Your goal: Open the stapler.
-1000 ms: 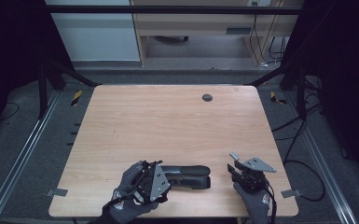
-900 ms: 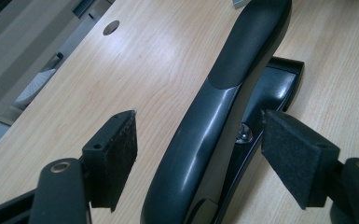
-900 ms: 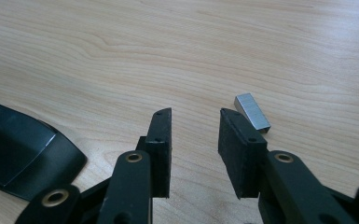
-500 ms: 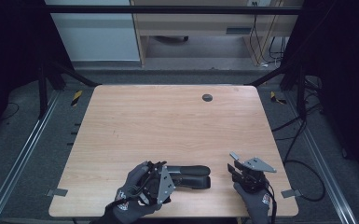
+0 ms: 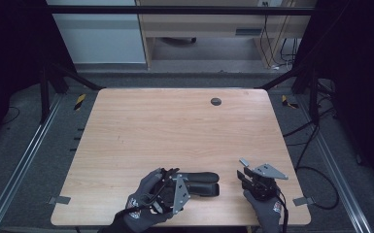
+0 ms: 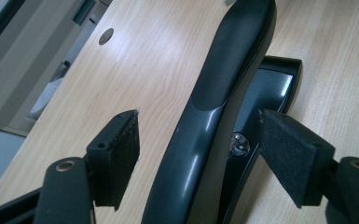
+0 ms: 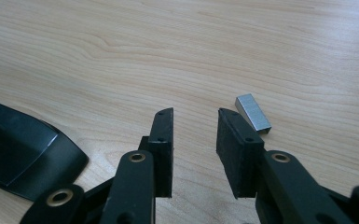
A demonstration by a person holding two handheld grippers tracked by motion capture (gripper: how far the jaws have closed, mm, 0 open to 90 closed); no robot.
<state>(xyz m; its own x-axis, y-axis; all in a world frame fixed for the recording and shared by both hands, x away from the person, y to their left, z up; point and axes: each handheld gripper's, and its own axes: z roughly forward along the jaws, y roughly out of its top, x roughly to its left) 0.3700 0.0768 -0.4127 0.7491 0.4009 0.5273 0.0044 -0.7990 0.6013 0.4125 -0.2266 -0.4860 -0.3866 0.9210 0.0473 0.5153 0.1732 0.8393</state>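
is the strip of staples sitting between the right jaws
No, the strip of staples lies on the table just beyond and beside the open right gripper.

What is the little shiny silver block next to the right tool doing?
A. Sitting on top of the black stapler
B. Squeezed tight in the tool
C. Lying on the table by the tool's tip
C: the staple strip lies flat on the table, just beyond one pad of the right tool, whose jaws stand apart with nothing between them.
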